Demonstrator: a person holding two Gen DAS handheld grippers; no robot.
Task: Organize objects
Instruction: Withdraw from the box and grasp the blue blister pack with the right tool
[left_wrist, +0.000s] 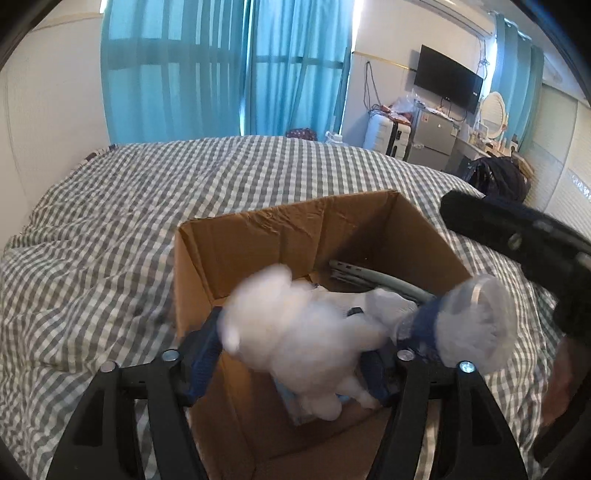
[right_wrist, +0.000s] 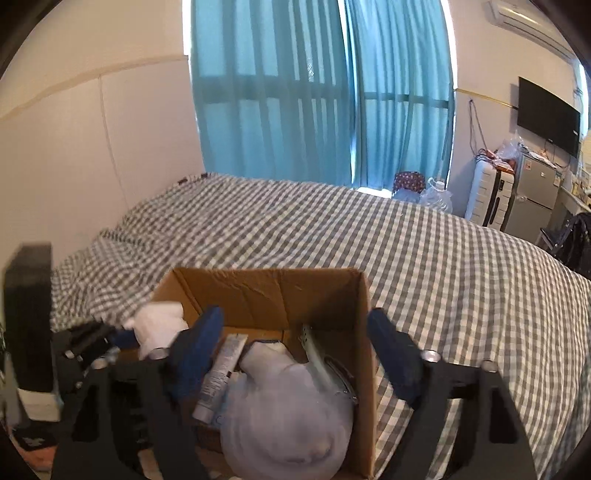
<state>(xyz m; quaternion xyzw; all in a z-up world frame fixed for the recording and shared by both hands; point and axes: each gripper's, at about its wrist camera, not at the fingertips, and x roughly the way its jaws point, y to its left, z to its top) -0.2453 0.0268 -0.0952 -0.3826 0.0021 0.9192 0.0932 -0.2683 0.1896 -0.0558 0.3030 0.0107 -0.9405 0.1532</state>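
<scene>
- Left gripper (left_wrist: 291, 354) is clamped on a fluffy white plush toy (left_wrist: 295, 332), blue pads pressing both its sides, right over the open cardboard box (left_wrist: 258, 236).
- Right gripper (right_wrist: 295, 347) hangs spread wide with nothing between its fingers, above the same box.
- Below it: a white tube (right_wrist: 221, 373) with printed text too blurred to read, and a clear bagged bundle (right_wrist: 288, 417).
- Box sits on the checked bedspread (right_wrist: 424, 258).
</scene>
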